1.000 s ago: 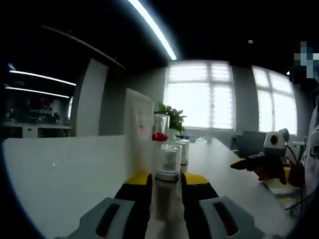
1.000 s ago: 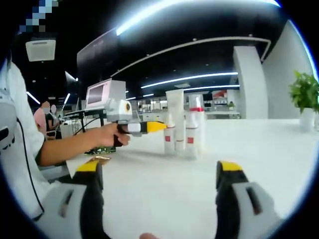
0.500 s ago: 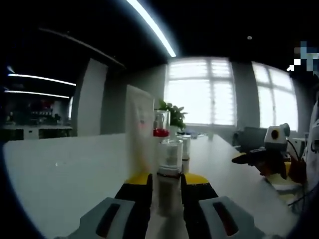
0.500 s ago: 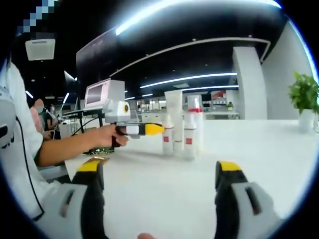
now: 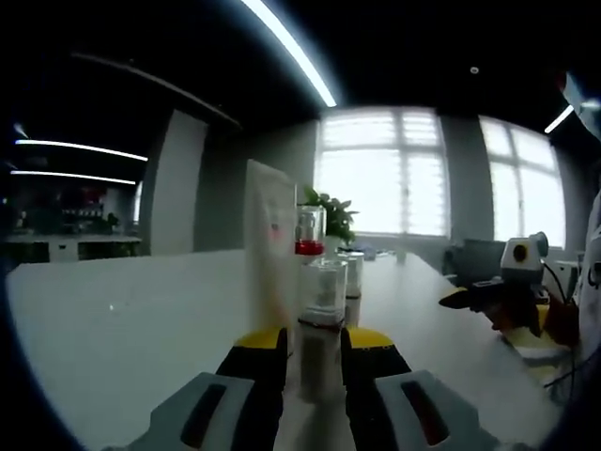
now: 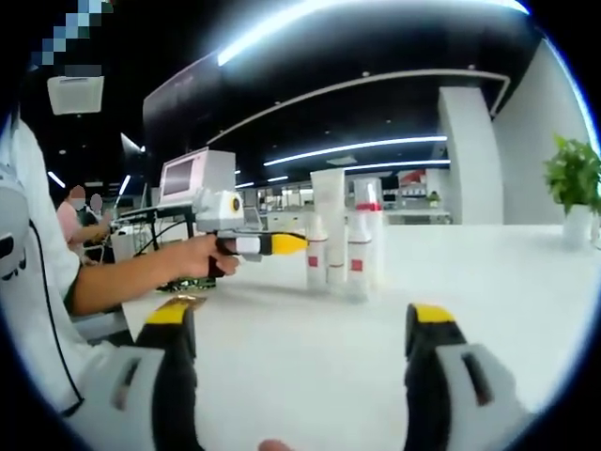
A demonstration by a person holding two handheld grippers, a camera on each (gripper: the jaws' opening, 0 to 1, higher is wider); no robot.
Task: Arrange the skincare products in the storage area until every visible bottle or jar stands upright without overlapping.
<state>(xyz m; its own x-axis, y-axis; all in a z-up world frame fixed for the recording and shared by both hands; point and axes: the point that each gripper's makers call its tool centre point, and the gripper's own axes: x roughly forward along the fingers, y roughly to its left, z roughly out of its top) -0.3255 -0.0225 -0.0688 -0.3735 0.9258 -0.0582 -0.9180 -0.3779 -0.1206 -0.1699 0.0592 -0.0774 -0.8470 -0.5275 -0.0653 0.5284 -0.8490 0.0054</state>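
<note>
My left gripper (image 5: 315, 340) is shut on a small white bottle with a clear cap (image 5: 322, 291), which is upright beside the group. A tall white tube (image 5: 270, 246) stands just left of it. Behind are a red-collared bottle (image 5: 308, 235) and another clear-capped bottle (image 5: 351, 274). In the right gripper view a hand (image 6: 199, 256) holds the left gripper (image 6: 282, 244) against the small bottle (image 6: 316, 261), next to the tube (image 6: 329, 221) and the red-collared bottle (image 6: 368, 230). My right gripper (image 6: 300, 324) is open and empty, short of the group.
The white table (image 6: 488, 282) stretches wide around the products. A potted plant (image 6: 573, 178) stands at the far right, and a monitor (image 6: 192, 177) sits behind the hand. The right gripper (image 5: 484, 299) hangs over the table's right side in the left gripper view.
My left gripper has eased slightly closer to the tall tube, still holding the small bottle. The right gripper has stayed where it was.
</note>
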